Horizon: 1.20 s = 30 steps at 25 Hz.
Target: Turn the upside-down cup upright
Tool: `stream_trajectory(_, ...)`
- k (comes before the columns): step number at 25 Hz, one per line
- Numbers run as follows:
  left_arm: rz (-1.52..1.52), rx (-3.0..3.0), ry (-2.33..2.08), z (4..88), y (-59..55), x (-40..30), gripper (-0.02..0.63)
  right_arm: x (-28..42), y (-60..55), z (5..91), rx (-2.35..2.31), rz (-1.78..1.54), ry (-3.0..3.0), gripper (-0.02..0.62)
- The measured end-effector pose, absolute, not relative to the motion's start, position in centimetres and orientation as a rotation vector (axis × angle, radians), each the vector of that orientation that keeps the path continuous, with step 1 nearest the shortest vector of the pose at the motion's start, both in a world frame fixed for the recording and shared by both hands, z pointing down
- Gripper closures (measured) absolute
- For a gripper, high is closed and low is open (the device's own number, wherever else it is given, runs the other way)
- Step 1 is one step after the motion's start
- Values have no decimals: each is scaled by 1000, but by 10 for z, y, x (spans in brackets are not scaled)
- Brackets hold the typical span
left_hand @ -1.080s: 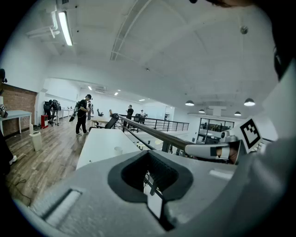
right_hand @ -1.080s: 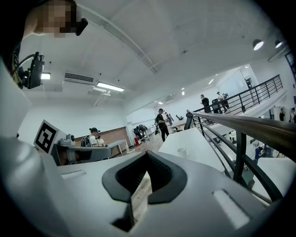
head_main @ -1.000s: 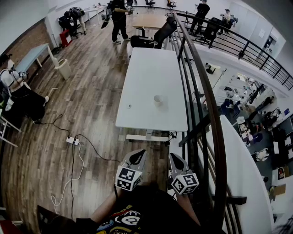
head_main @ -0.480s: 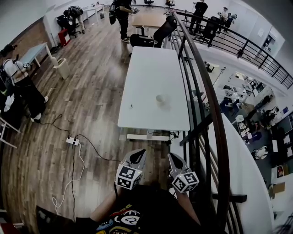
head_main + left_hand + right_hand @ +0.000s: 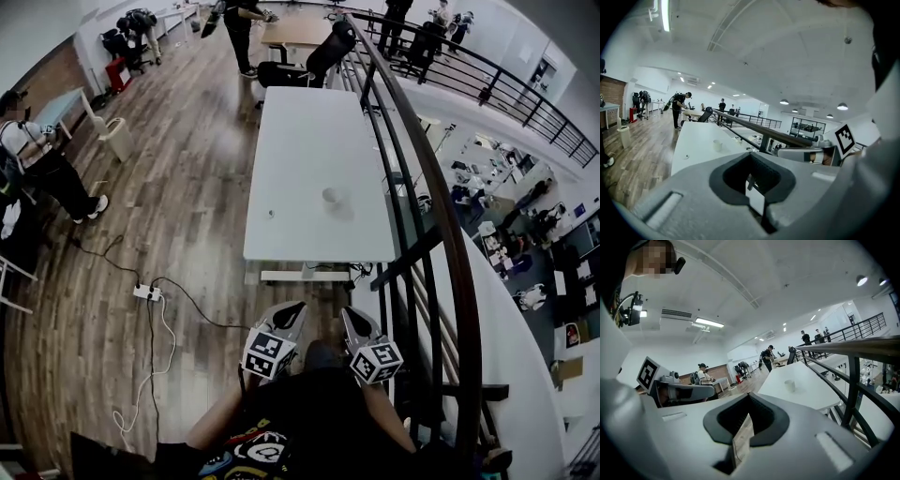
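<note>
Left gripper (image 5: 289, 311): jaws together with only a thin slit between them, nothing held; seen the same way in its own view (image 5: 757, 187). It is held low before the person's body, at 6 o'clock in the head view.

Right gripper (image 5: 351, 317): jaws likewise together and empty (image 5: 746, 430). It is held just beside the left one, on its 3 o'clock side.

Counter (image 5: 305, 131): long, white and rectangular, its long axis running from 6 to 12 o'clock. The near short edge faces both grippers, with a strip of wood floor between.

Cup (image 5: 330, 195): set on the counter's near half, closer to the 3 o'clock long edge than to the 9 o'clock one, and well apart from both grippers at their 12 o'clock. Its long axis is vertical (image 5: 717, 146) (image 5: 789, 385). Which end is up is too small to tell. Bare counter is seen all around it.

Small item (image 5: 269, 214): lies at the cup's 8 o'clock, near the counter's 9 o'clock edge, apart from the cup.

Railing (image 5: 424, 187): dark, with a round top rail, run close along the counter's 3 o'clock side and down past the right gripper.

Wood floor (image 5: 178, 187): broad and open on the counter's 9 o'clock side. A power strip (image 5: 147, 292) with its cables lies at 9 o'clock of the grippers.

Chair (image 5: 323, 58): dark, placed at the counter's far end at 12 o'clock.
</note>
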<state>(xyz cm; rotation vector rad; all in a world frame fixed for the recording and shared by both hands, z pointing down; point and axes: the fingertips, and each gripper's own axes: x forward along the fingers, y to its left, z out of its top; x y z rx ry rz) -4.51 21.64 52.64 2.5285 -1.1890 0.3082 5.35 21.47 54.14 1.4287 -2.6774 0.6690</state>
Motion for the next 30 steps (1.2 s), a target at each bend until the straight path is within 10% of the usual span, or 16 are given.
stream_trajectory(22, 439, 2319, -1344, 609, -75, -11, 601, 73, -94, 685, 1214, 619, -2539, 596)
stream_trajectory(30, 508, 2157, -1396, 653, -81, -65, 601, 62, -203, 772, 1316, 656, -2320, 236)
